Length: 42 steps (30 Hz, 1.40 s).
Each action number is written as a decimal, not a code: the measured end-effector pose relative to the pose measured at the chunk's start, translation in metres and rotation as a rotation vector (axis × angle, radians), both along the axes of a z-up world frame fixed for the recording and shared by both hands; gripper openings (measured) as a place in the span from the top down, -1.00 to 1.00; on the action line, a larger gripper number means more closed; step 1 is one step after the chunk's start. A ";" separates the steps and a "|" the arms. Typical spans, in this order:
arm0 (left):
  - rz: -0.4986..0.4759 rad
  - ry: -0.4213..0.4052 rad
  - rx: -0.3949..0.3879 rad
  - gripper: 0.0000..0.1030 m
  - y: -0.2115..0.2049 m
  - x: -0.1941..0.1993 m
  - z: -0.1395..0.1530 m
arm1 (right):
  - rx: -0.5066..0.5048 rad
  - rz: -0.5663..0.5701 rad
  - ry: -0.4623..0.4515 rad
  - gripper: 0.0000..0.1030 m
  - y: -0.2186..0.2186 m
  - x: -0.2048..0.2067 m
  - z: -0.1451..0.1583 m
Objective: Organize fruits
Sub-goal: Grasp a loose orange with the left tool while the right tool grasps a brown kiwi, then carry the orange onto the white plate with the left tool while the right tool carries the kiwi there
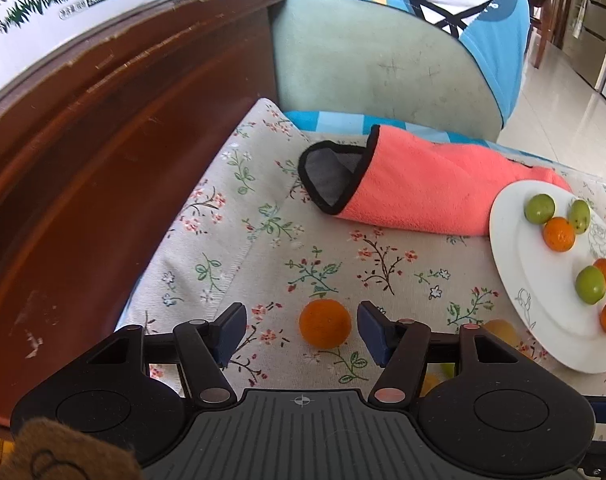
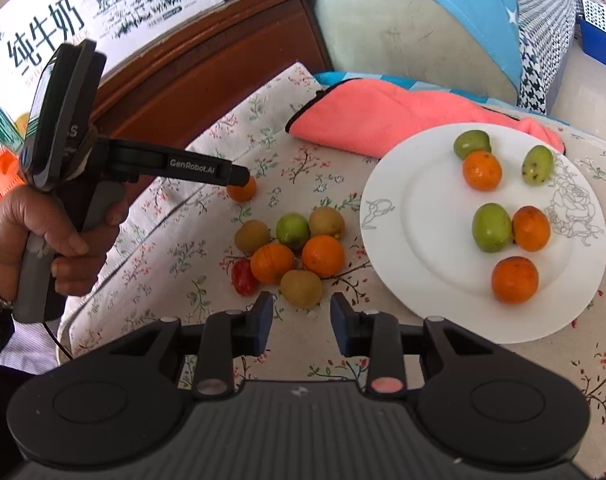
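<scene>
A floral tablecloth (image 2: 175, 248) covers the worktop, which stands against a dark wooden cabinet (image 1: 103, 140) with a milk carton box (image 2: 63, 20) on top. Behind the worktop is a pale green chair back (image 1: 363, 64) draped with a blue cloth (image 1: 463, 8). A coral-pink towel (image 1: 423, 196) with black edging lies on the tablecloth at the far side, its right end touching the rim of a white plate (image 2: 383, 240).

The white plate sits on the right part of the worktop and holds six fruits: three small oranges (image 2: 481, 170) and three green fruits (image 2: 491, 227), lying in loose pairs and apart from the rim.

Left of the plate, on the bare tablecloth, a cluster of loose fruit (image 2: 291, 256) lies tightly packed: two oranges, one green fruit, three brownish ones and a small red fruit (image 2: 243, 277) at its left edge.

Farther left, apart from the cluster, a single orange (image 1: 325, 323) rests on the cloth. The left gripper (image 1: 301, 332), held in a person's hand (image 2: 59, 232), is lowered around it with its jaws set moderately wide, one pad on each side of the orange and a clear gap to both.

The right gripper (image 2: 301, 326) hangs above the near edge of the cluster, jaws narrow, empty, holding nothing.
</scene>
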State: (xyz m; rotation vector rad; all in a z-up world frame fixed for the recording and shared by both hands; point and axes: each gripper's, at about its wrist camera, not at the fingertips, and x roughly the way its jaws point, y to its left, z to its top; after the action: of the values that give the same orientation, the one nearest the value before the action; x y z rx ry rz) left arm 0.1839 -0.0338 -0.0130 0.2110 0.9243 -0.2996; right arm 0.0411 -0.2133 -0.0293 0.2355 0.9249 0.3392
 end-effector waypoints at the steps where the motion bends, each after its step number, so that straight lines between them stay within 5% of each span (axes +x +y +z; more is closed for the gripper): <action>1: -0.002 0.000 -0.003 -0.18 0.000 0.001 -0.001 | -0.005 -0.001 0.002 0.35 0.001 0.001 -0.002; 18: -0.032 0.018 -0.023 -0.08 -0.003 0.004 -0.023 | -0.062 -0.022 0.015 0.24 0.019 0.016 -0.018; 29: -0.037 0.015 -0.042 0.45 0.001 0.005 -0.023 | -0.092 -0.018 -0.015 0.35 0.029 0.018 -0.022; 42: -0.034 -0.027 -0.044 0.46 0.012 -0.011 -0.002 | -0.046 -0.007 -0.047 0.46 0.019 0.008 -0.009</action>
State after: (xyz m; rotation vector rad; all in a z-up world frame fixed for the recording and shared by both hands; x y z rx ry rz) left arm 0.1730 -0.0217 -0.0147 0.1899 0.8871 -0.3474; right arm 0.0495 -0.1939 -0.0383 0.1874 0.8848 0.3154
